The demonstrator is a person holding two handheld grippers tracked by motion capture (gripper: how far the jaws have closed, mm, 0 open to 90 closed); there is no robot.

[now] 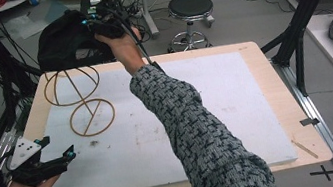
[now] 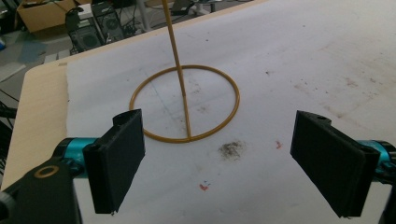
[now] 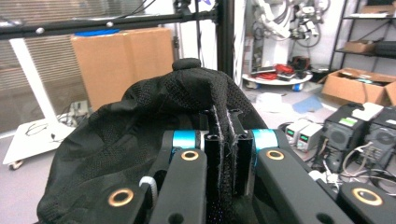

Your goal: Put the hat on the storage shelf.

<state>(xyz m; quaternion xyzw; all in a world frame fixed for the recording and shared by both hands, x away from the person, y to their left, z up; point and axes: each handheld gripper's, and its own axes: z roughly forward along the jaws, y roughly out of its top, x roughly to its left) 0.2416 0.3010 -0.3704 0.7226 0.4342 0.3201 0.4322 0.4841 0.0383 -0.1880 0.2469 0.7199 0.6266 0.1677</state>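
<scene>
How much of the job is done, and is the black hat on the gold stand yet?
Not yet. Done: the right gripper has clamped the black mesh cap and holds it beyond the table's far edge. The left gripper waits open. Left: getting the cap onto the bare gold wire stand, probably.

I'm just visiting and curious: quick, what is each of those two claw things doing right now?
Left gripper: open, holding nothing, above the white board near the wire stand.
Right gripper: shut on the black mesh cap, held up in the air.
</scene>
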